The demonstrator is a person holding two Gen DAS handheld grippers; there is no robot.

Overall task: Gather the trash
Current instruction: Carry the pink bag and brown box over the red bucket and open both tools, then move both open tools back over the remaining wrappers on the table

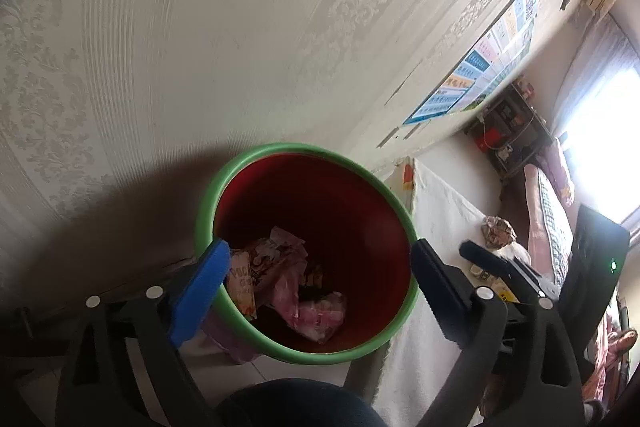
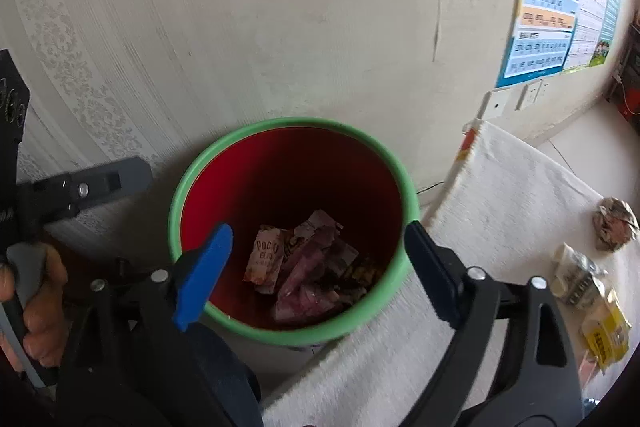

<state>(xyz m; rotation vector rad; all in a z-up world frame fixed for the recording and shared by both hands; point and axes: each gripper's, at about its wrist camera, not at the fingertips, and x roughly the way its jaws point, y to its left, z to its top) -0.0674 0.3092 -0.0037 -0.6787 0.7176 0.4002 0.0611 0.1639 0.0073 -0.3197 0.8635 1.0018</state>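
Both grippers, left (image 1: 320,275) and right (image 2: 318,263), hang released and empty over the bin (image 2: 294,125), where wrappers (image 2: 308,267) lie. Remaining trash (image 2: 614,225) sits on the towel (image 2: 508,179); a loose grip could spill it beside the bin.

We see both wrist views tilted steeply down, close over the bin (image 1: 308,251) (image 2: 294,223) by the wall (image 1: 240,27) (image 2: 280,7). Left view sits left of it and looks rightward along the wall; right view faces the wall squarely. Both share the bin, the wall poster (image 1: 484,67) (image 2: 552,19) and the white towel (image 1: 440,219) (image 2: 508,195).
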